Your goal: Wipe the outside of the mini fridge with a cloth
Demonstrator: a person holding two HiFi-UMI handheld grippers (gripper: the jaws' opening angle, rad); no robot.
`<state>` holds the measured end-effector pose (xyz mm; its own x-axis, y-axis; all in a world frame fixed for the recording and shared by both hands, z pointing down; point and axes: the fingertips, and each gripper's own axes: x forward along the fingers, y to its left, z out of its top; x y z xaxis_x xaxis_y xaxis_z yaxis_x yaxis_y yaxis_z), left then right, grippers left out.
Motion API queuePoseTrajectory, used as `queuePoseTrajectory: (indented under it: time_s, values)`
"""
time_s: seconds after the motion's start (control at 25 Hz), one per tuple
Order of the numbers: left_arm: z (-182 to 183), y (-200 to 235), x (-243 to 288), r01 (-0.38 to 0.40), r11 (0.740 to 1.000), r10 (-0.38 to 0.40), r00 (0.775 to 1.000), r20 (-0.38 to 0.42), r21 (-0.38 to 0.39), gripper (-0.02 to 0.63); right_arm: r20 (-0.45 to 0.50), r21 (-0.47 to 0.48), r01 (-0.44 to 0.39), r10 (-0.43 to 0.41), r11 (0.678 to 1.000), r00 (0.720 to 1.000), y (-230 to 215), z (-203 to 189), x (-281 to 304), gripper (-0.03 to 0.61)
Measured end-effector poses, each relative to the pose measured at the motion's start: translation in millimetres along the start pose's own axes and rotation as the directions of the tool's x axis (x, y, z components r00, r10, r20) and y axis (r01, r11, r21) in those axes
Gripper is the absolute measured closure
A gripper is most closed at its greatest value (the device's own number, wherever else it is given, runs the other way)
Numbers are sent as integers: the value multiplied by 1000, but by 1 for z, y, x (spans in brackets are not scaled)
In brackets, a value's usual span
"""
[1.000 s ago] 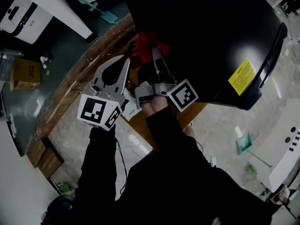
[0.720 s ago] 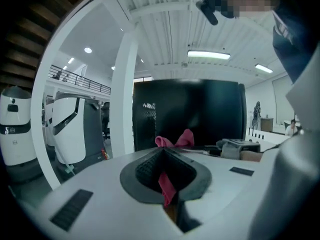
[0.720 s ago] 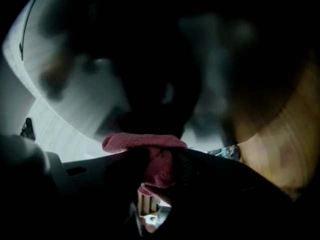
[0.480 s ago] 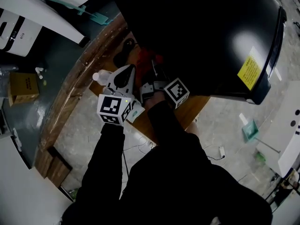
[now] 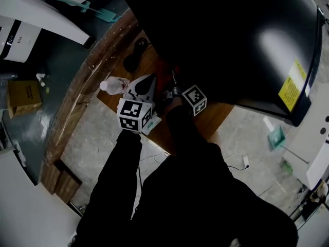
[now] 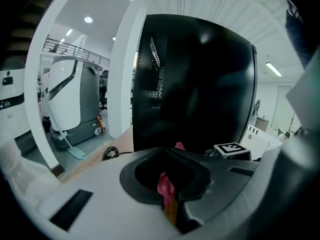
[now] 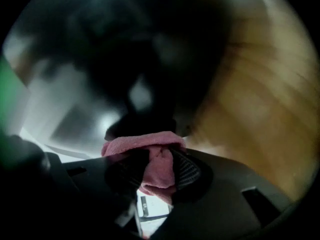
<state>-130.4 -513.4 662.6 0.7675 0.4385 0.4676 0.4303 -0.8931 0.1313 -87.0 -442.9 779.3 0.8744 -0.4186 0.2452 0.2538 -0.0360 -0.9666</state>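
The black mini fridge [image 5: 231, 40] stands on a wooden table [image 5: 205, 118] and fills the upper right of the head view. In the left gripper view its dark side wall [image 6: 200, 84] rises just ahead. The red-pink cloth [image 7: 159, 170] is pinched in my right gripper [image 7: 159, 159], which is shut on it close to the fridge's dark surface. In the head view the cloth [image 5: 165, 70] shows at the fridge's foot, by the right gripper [image 5: 172, 80]. My left gripper [image 5: 151, 78] sits just left of it, jaws shut and empty; the cloth [image 6: 165, 185] shows through their gap.
A clear water bottle [image 5: 114, 85] lies on the table left of the grippers. A black cable [image 5: 134, 55] runs beside the fridge. A cardboard box [image 5: 23, 94] and a white machine [image 5: 46, 14] stand on the floor at left. A yellow label [image 5: 294, 89] marks the fridge.
Both grippers have drawn in toward the foot of the fridge and look smaller as the head camera pulled back. The water bottle has come into view. The right gripper keeps hold of the cloth.
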Motion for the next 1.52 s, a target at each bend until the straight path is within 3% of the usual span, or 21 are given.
queuePoseTrajectory:
  time_s: [0.12,0.24,0.4,0.48,0.56,0.6,0.68,0.76,0.84,0.96,1.12,1.16,1.28,1.36,1.4,1.52]
  values:
    - [-2,-2,-6,-22,998,21,1000,14,51,607,17,-4,68,-67,998,998,-28,7,0,449]
    - [-2,0,-21,-52,993,48,998,39,104,607,11,-88,109,-109,990,994,-41,6,-4,449]
    - [13,-10,-50,-53,993,44,995,86,105,607,-130,-264,-7,-29,965,991,5,-21,-26,448]
    - [30,-14,-73,-62,992,49,991,126,107,607,-234,-363,-100,14,927,972,41,-44,-47,448]
    - [51,-23,-92,-84,992,65,980,190,97,607,-336,-508,-198,19,838,942,81,-55,-72,448]
    - [63,-30,-100,-91,992,69,972,225,87,607,-381,-587,-253,14,768,925,103,-56,-88,448]
    - [80,-50,-120,-89,994,68,958,279,63,607,-455,-710,-370,12,599,891,149,-55,-126,448]
    - [92,-73,-144,-78,996,61,948,311,41,607,-514,-760,-470,27,449,857,189,-53,-170,449]
    - [100,-98,-170,-70,997,55,945,323,35,607,-567,-759,-544,47,358,822,218,-47,-213,450]
    - [116,-143,-203,-56,998,47,939,341,15,607,-633,-732,-632,91,254,769,259,-32,-273,456]
    - [140,-224,-232,-39,999,26,918,396,26,607,-660,-749,-663,72,16,748,291,7,-340,454]
    - [145,-246,-237,-38,999,19,914,405,39,607,-669,-742,-670,78,-18,739,298,18,-356,454]
    - [154,-306,-241,-40,997,7,909,417,71,607,-727,-686,-724,88,-64,681,314,43,-401,448]
    - [152,-338,-239,-39,996,2,908,420,79,607,-750,-662,-743,68,-100,658,315,55,-425,449]
    - [150,-351,-238,-40,996,4,908,420,78,607,-754,-656,-747,63,-106,654,315,61,-434,449]
    - [141,-380,-242,-53,996,19,906,422,69,607,-765,-644,-761,64,-82,641,311,73,-461,449]
